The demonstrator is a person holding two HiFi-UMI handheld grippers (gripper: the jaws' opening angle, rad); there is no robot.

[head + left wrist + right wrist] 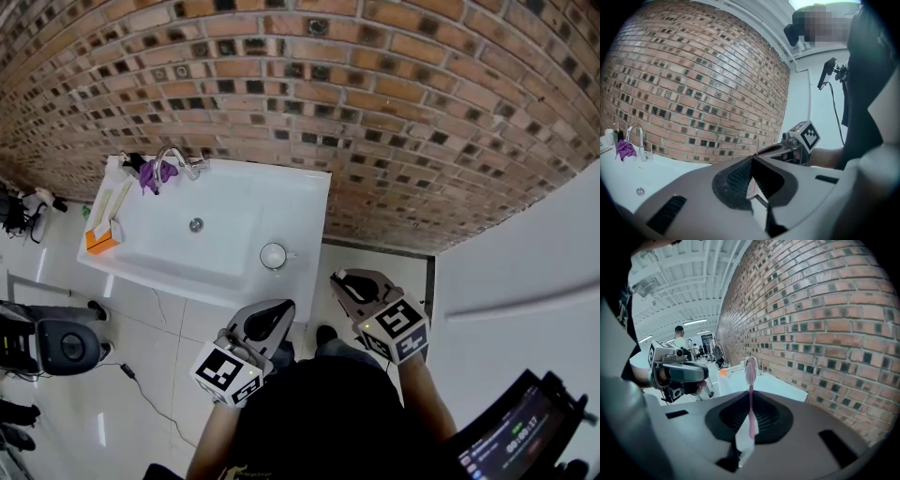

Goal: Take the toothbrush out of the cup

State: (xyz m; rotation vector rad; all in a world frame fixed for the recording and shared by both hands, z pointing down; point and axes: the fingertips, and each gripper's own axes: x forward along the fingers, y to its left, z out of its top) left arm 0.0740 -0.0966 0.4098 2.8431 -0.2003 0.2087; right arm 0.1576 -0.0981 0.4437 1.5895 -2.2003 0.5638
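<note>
Fingers point(771, 417) of your right gripper point(750, 397) are pinched narrow on a slim pink plastic toothbrush point(750, 404), gripping it low on the handle. Its long axis runs along the fingers. The bristle head juts past their tips towards the red brick wall point(834, 324), and the butt end sits back in the throat between them.

The small round white cup point(273, 255) stands on the front rim of the white ceramic sink point(305, 202). It is ahead of your right fingers, a little to their left and well apart from them, and from above it looks empty. The lift itself appears to be done, with the brush clear of the cup.

Your left gripper point(277, 311) hangs beside the right one, fingers pressed together with nothing visible between them.

Your next move probably calls only for a steady grip while you carry the brush off, or for picking a spot beyond the fingertips to lay it down. A thin handle pinched this low could pivot.
</note>
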